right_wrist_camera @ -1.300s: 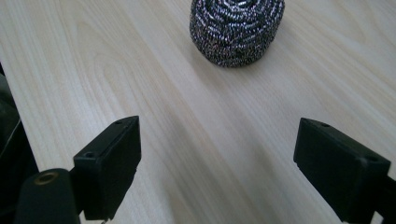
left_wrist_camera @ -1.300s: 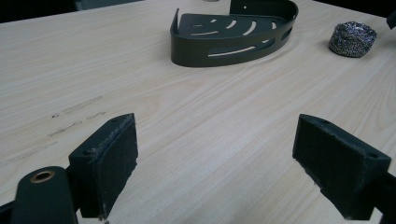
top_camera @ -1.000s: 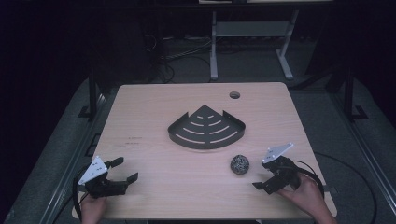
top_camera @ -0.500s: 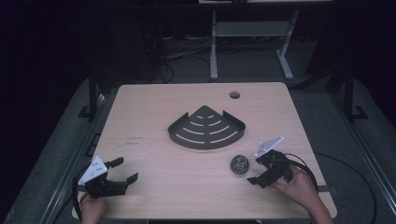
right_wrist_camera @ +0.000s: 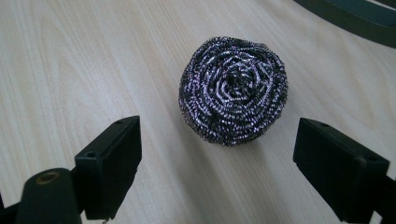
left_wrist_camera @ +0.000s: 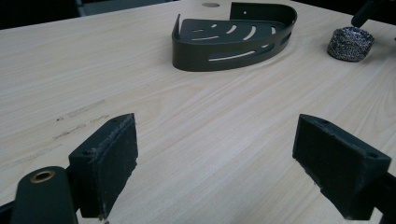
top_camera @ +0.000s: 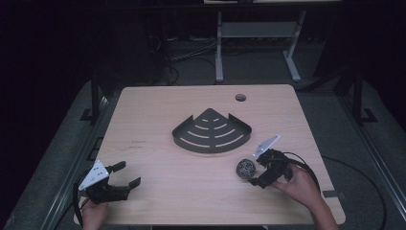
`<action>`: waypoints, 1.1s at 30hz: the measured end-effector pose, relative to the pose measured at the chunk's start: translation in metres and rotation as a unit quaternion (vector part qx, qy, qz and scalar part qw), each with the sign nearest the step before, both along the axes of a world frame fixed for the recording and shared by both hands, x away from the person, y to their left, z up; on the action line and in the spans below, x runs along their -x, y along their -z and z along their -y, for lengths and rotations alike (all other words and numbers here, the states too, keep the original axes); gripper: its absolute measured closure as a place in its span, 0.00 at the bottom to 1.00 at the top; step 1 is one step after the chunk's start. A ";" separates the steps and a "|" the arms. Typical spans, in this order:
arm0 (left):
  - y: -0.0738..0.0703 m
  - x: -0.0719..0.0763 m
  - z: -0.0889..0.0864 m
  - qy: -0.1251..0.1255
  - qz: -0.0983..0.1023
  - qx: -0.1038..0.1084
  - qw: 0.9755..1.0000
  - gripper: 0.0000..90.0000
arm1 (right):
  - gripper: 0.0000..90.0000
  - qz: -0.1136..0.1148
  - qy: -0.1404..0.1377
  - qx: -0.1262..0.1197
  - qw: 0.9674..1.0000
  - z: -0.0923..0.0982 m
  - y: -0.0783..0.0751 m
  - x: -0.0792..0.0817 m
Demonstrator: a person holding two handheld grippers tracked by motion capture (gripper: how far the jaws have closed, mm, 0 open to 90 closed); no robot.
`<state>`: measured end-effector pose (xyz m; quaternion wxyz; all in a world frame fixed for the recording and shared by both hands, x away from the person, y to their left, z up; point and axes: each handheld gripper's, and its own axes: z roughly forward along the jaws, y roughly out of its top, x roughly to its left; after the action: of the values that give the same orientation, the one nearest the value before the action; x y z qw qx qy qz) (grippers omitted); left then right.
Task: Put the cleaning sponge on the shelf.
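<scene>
Down at the near left corner of the wooden table [top_camera: 158, 120], the left gripper [top_camera: 125, 175] rests low in the person's left hand [top_camera: 93, 213], its grey plate on top and its jaws spread wide apart with nothing but bare wood between them. From that gripper's own view, a dark metal corner shelf [left_wrist_camera: 233, 35] with curved slots sits well ahead of the jaws and a little to the right, and farther right again lies a round steel scouring pad [left_wrist_camera: 350, 43]. In the high view the shelf [top_camera: 211, 132] lies near the middle of the table, with a small round hole [top_camera: 240, 97] in the tabletop beyond it. To its right and nearer the person, the pad [top_camera: 245, 168] sits on the wood just ahead of the right gripper [top_camera: 255, 171], held in the right hand [top_camera: 300, 184]. That gripper's jaws also stand wide apart, one on each side of the pad [right_wrist_camera: 233, 91], which lies just beyond their tips, not touching either.
</scene>
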<state>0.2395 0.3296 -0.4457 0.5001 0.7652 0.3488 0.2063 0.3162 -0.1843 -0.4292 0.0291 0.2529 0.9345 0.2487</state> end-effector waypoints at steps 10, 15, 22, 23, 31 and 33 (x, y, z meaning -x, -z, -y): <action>0.000 0.000 -0.001 -0.001 0.002 0.005 1.000 0.15 | 0.17 -0.004 -0.008 0.018 1.000 -0.013 0.003 -0.010; 0.000 0.000 -0.001 -0.001 0.002 0.007 1.000 0.15 | 0.18 -0.013 -0.014 0.028 0.999 -0.018 0.010 -0.016; 0.000 -0.001 0.000 0.002 0.001 0.004 1.000 0.15 | 0.21 -0.009 -0.019 0.044 0.999 -0.025 0.008 -0.018; 0.000 -0.001 0.000 0.002 0.002 0.005 1.000 0.15 | 0.22 -0.009 -0.022 0.043 0.999 -0.026 0.007 -0.019; -0.001 0.000 -0.003 -0.006 0.006 0.010 1.000 0.15 | 0.27 -0.018 -0.029 0.054 0.998 -0.032 0.011 -0.025; -0.002 0.000 -0.004 -0.007 0.006 0.011 1.000 0.15 | 0.32 -0.022 -0.030 0.059 0.998 -0.033 0.013 -0.026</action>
<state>0.2393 0.3337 -0.4441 0.5091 0.7561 0.3530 0.2109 0.3422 -0.1511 -0.4423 0.0163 0.2276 0.9553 0.1880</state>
